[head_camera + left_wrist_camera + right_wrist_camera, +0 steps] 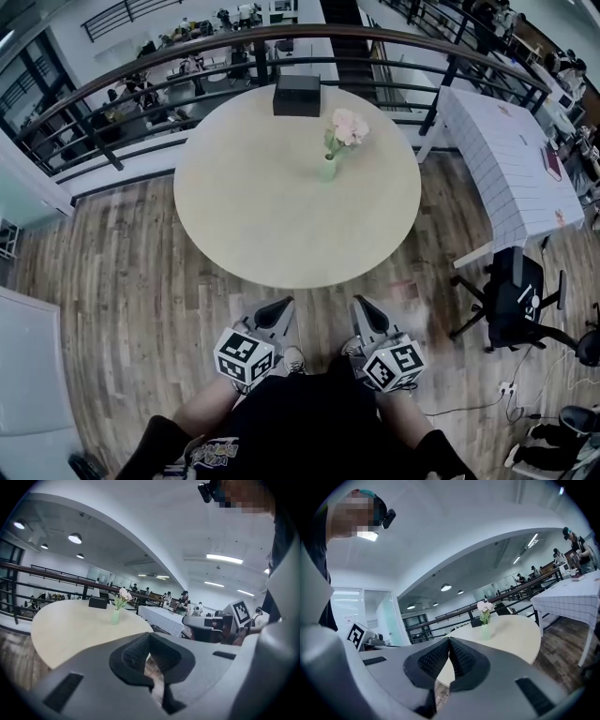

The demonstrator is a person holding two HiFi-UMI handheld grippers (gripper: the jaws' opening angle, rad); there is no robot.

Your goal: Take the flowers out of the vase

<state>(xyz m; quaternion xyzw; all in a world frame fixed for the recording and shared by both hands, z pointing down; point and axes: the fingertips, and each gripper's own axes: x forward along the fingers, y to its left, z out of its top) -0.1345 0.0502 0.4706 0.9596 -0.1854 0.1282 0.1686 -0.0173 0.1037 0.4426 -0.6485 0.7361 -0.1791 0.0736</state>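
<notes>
Table (pixel 281 225) ahead; left gripper (pixel 279 307), right gripper (pixel 363 307) point forward, jaws together.

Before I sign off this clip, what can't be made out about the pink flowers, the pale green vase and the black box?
Pink flowers: too small in every view to count stems.
Pale green vase: too far off in the head view to tell whether it holds water.
Black box on the round beige table: dark and small in every view, so what it is stays unclear.

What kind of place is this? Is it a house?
Probably not a house, more likely a big office or workshop. A railing overlooks desks below, an office chair stands nearby, and people work at tables.
</notes>
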